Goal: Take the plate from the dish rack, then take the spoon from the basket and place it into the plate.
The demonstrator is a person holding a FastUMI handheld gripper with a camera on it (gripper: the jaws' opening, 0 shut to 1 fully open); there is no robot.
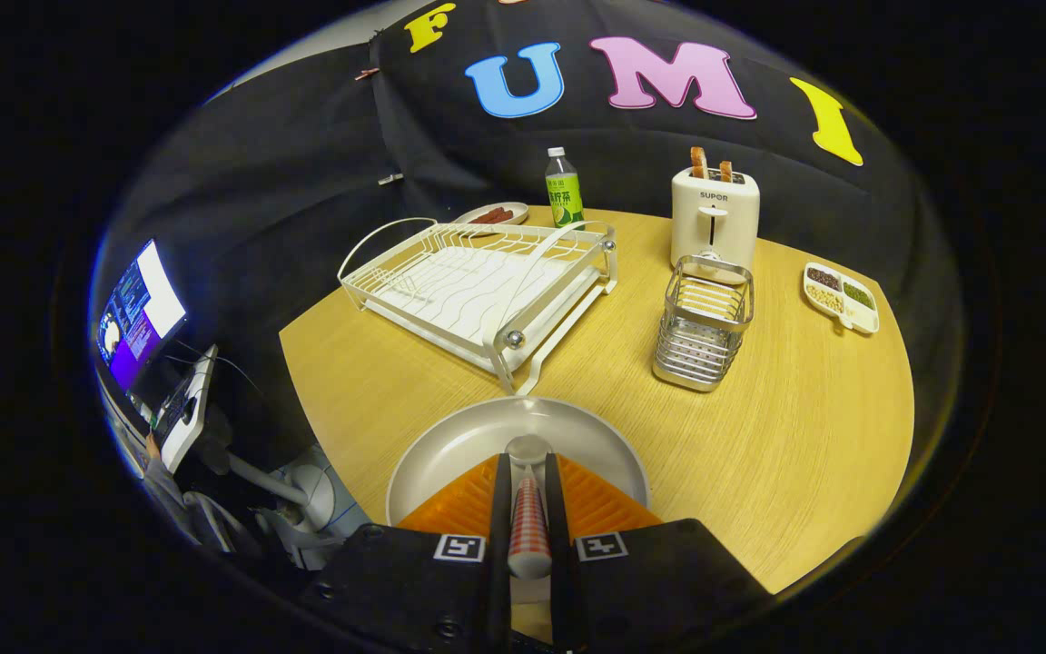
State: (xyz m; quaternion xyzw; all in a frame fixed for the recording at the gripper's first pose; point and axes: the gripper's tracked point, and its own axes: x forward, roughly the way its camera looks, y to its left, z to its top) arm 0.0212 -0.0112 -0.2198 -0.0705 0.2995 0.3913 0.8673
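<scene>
Hovering over the plate [450, 445] on the surface [804, 454], the hand-held gripper [528, 481] pinches the spoon [528, 522] by its handle, the bowl end just above the plate's middle. The dish rack [478, 282] stands bare, the basket [703, 334] beyond. I'd judge the last step: lower the spoon, then part the fingers.

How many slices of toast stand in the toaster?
2, side by side in the slots on top of the white toaster, beyond the wire basket. The gripper is shut on the spoon above the plate.
</scene>
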